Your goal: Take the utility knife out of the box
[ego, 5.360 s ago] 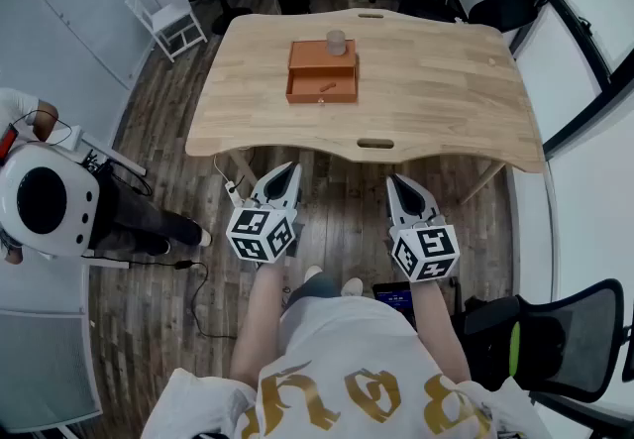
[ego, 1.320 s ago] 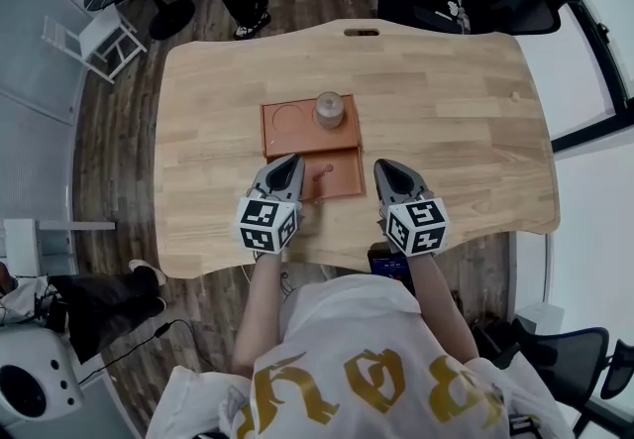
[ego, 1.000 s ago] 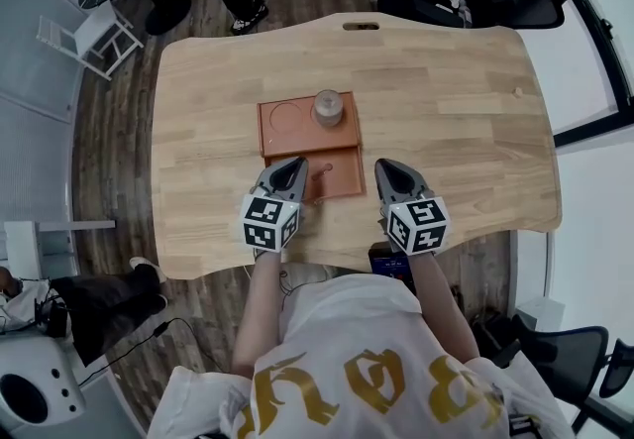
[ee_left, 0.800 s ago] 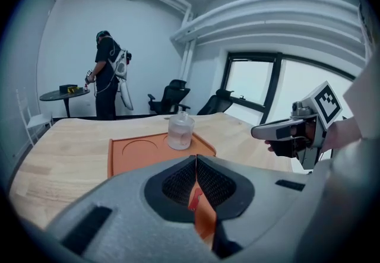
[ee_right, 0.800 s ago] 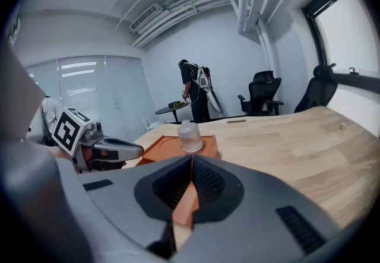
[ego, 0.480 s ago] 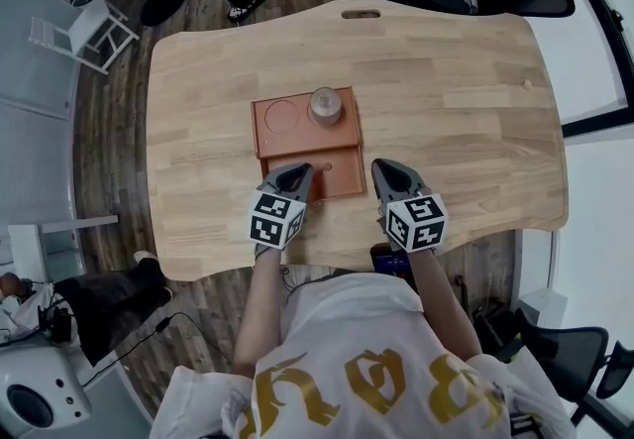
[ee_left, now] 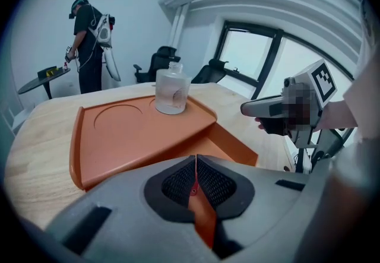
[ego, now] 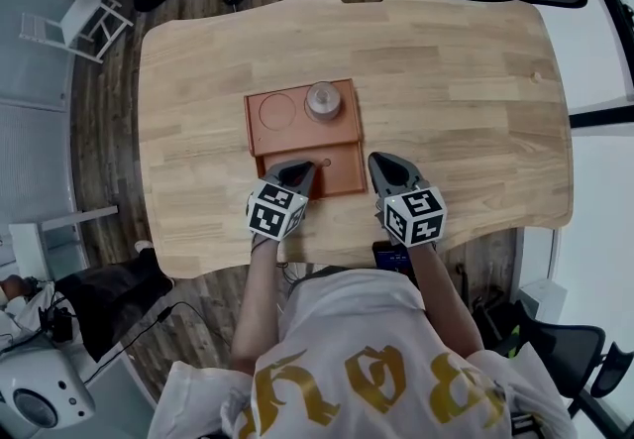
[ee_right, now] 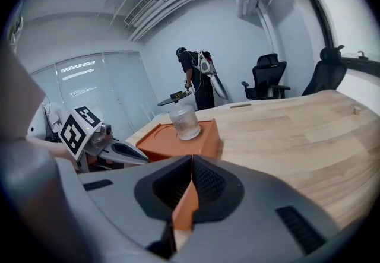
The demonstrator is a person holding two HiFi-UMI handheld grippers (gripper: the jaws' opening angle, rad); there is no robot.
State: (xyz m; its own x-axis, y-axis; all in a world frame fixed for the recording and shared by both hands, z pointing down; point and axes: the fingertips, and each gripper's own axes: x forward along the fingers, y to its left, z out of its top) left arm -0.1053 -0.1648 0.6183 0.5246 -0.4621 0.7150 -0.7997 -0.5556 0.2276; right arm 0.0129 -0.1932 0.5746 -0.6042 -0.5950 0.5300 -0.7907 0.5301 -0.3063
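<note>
the left gripper (ego: 300, 169) hangs over the near left part of the orange box (ego: 345, 179), which sits on the wooden table (ego: 466, 90). its tip is above the box's open lower compartment. its jaws are pressed together. in that compartment, just right of the tip, the utility knife (ego: 325, 163) shows as a small reddish piece lying flat, partly covered by the gripper. in the left gripper view a thin red strip shows through the slit between the jaws; it may be that same knife, but this is hard to tell. on the box's raised upper part a clear jar (ego: 323, 100) stands upright beside a round recess (ego: 276, 111). the right gripper (ego: 380, 164) is just outside the box's right wall, over bare table, jaws pressed together on nothing.
</note>
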